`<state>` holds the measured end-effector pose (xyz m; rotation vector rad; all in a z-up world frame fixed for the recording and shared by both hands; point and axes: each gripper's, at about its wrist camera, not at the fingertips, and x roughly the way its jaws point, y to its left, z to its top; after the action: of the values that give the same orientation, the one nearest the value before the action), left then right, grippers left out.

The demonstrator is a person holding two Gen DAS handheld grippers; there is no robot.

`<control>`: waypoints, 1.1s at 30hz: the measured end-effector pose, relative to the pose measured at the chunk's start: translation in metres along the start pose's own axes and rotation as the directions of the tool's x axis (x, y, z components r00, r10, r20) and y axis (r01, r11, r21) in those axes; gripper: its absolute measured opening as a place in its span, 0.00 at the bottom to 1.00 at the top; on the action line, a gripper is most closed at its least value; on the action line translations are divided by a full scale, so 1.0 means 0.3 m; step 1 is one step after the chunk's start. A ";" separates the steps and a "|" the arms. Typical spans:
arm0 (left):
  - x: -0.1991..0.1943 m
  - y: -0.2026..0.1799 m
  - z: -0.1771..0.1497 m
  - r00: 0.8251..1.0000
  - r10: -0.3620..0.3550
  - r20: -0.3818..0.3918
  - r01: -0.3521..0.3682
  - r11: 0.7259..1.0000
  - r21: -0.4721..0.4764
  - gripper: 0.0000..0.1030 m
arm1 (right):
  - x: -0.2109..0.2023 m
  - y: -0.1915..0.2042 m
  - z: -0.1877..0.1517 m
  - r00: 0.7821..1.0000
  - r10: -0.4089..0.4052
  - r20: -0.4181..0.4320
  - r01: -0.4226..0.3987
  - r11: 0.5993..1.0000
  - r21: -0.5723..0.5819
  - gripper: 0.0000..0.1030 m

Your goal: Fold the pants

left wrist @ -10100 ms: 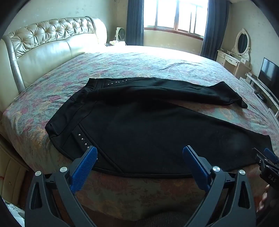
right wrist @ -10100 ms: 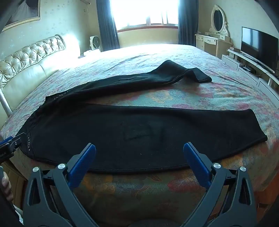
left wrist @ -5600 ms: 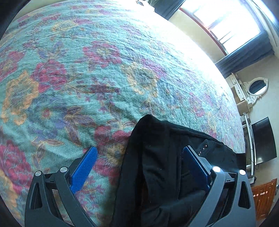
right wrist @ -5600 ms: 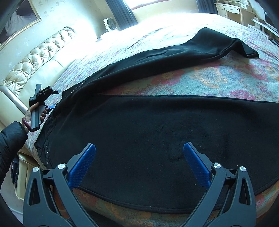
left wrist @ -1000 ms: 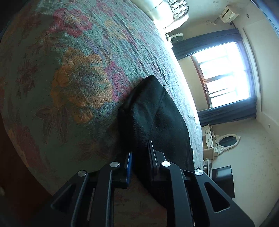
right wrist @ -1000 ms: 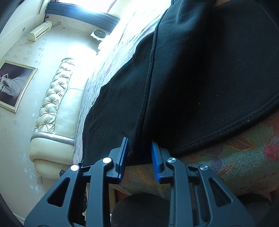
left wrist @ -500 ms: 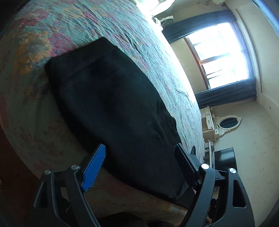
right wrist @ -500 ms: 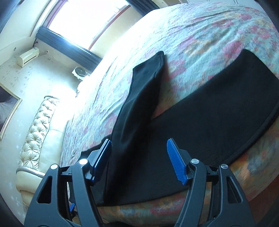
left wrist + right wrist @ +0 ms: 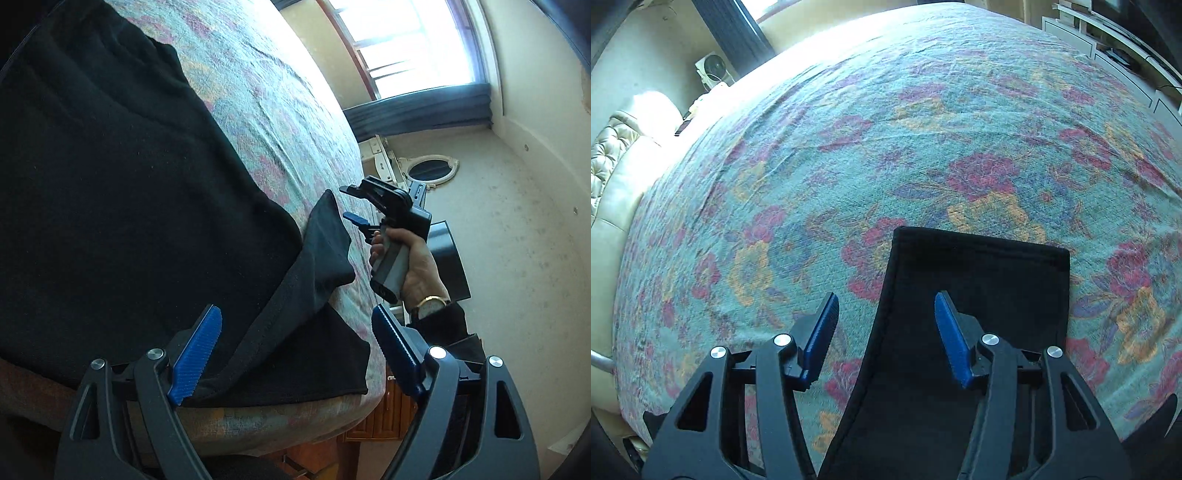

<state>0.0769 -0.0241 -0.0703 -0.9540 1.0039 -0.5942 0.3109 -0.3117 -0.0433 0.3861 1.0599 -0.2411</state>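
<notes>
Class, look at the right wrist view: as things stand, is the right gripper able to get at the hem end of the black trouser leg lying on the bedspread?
Probably yes. The right gripper is open with nothing between its pads, hanging over the pants. The hem lies flat on the bedspread just beyond the fingertips, nothing covering it.

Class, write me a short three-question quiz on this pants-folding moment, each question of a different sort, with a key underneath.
1. True or false: the left gripper is clamped on the black pants.
2. The right gripper hangs over: A) a pant leg's hem end B) a pillow C) the floor.
3. What pattern covers the bedspread?

Key: 1. False; open, nothing pinched. 2. A. 3. Flowers, red and yellow on green.
</notes>
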 end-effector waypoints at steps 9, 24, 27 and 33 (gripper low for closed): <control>0.003 0.010 -0.022 0.999 0.007 0.035 -0.007 1.000 0.001 0.80 | 0.174 0.070 0.050 0.978 -0.204 -0.029 0.200 0.973 -0.113 0.36; 0.004 -0.024 -0.106 0.999 -0.035 0.025 0.036 0.999 -0.037 0.80 | -0.431 -0.318 -0.148 0.940 0.237 0.244 -0.248 0.969 0.014 0.08; 0.012 -0.027 -0.140 0.999 -0.032 0.023 0.033 0.998 -0.046 0.80 | -0.562 -0.449 -0.253 0.913 0.267 0.310 -0.291 0.956 0.035 0.08; 0.053 -0.052 -0.194 1.000 -0.024 0.019 0.025 0.997 -0.072 0.80 | -0.654 -0.701 -0.429 0.901 0.255 0.352 -0.313 0.942 0.119 0.08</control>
<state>0.0316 -0.0667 -0.0756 -1.0348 1.0042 -0.5718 0.0368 -0.4468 0.0339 0.6296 0.6395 -0.1288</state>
